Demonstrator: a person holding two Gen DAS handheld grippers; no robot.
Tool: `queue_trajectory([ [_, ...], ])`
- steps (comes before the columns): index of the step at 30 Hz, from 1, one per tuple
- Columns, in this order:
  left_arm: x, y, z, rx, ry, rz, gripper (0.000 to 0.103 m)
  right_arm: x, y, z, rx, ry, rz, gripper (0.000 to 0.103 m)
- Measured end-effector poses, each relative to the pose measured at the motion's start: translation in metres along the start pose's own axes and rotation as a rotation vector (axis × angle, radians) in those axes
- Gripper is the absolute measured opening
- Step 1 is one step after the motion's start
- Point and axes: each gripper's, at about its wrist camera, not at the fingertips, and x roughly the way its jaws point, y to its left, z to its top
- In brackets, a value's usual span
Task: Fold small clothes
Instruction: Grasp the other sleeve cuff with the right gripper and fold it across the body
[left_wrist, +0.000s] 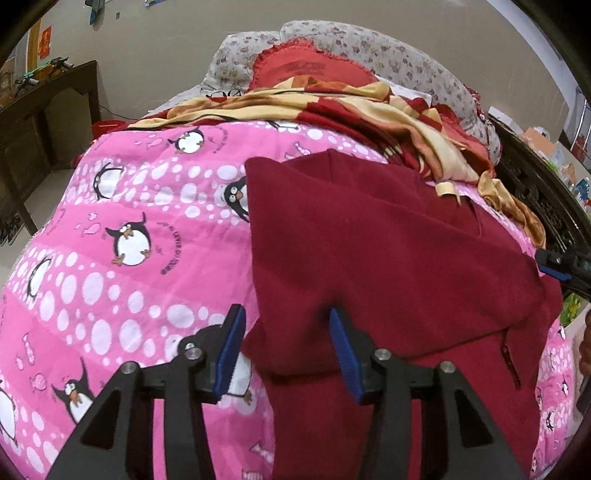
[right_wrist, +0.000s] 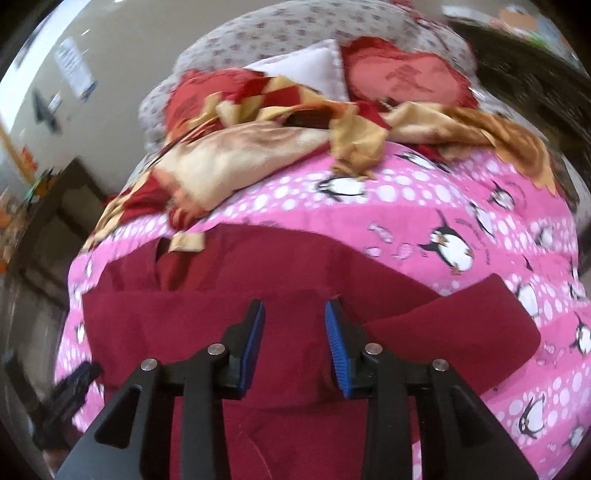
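Pink quilt (left_wrist: 140, 206) printed with penguins and white dots covers the bed. At its far end lies a rumpled red-and-cream checked blanket (left_wrist: 369, 107), trailing down the right side. Behind that, a red frilled cushion (left_wrist: 310, 66) leans against grey floral pillows (left_wrist: 388, 48); a white pillow (right_wrist: 314, 70) sits beside the cushion. Dark wooden desk (left_wrist: 48, 110) stands far left against a beige wall (left_wrist: 166, 48). Dark carved furniture (left_wrist: 535, 192) runs along the right.
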Motion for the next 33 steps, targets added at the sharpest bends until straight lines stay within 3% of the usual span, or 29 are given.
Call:
queue_trajectory([
  [4, 0.02, -0.001, -0.001, 0.005, 0.046, 0.015, 0.061, 0.015, 0.013, -0.018, -0.096, 0.039, -0.033, 0.049],
  [6, 0.028, 0.0, -0.001, -0.003, 0.068, 0.018, 0.062, 0.033, 0.007, -0.025, -0.097, 0.079, -0.093, 0.038],
  [14, 0.01, -0.003, 0.002, 0.006, 0.036, 0.041, 0.063, -0.004, -0.005, -0.021, -0.037, 0.011, -0.052, 0.038],
  [19, -0.002, -0.012, 0.004, 0.019, 0.008, 0.044, 0.063, -0.021, 0.001, -0.045, -0.067, 0.016, 0.014, 0.043],
  [28, 0.005, -0.025, 0.008, 0.045, 0.017, 0.063, 0.065, -0.005, 0.005, -0.046, -0.058, 0.013, 0.0, 0.043],
  [33, 0.031, -0.017, 0.008, 0.021, 0.081, 0.08, 0.067, 0.024, -0.008, -0.047, -0.012, 0.096, -0.004, 0.043],
])
